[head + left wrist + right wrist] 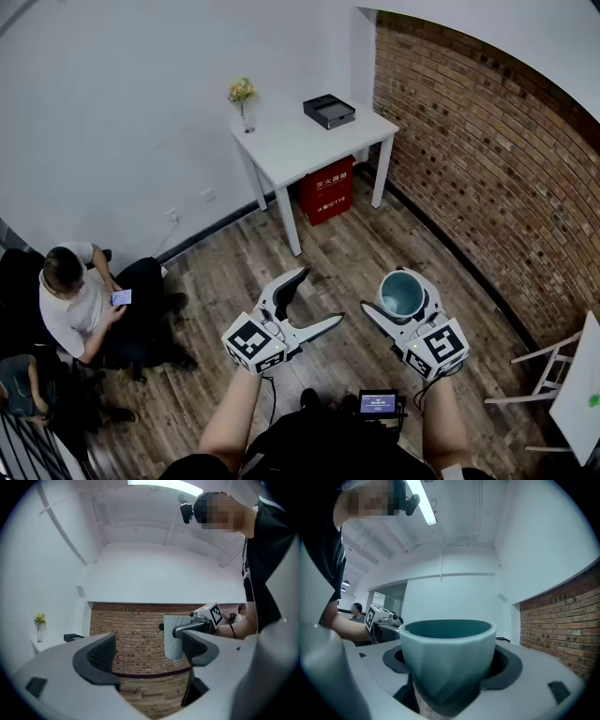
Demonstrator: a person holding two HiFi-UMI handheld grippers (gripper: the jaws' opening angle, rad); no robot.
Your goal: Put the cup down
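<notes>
A pale teal cup [403, 293] sits upright between the jaws of my right gripper [397, 298], which is shut on its sides, held level above the wooden floor. In the right gripper view the cup [447, 660] fills the centre, its rim up, with the dark pads [506, 665] pressed against it. My left gripper [320, 296] is held beside it to the left, open, with nothing between its fingers. The left gripper view looks past that gripper's wide jaws [147, 651] at the cup [171, 639] in the other gripper.
A white table [309, 141] stands ahead against the wall, bearing a black box [328, 111] and a small flower vase [242, 98]. A red box [325, 187] sits under it. A brick wall [487, 159] runs on the right. A seated person [80, 305] is at the left.
</notes>
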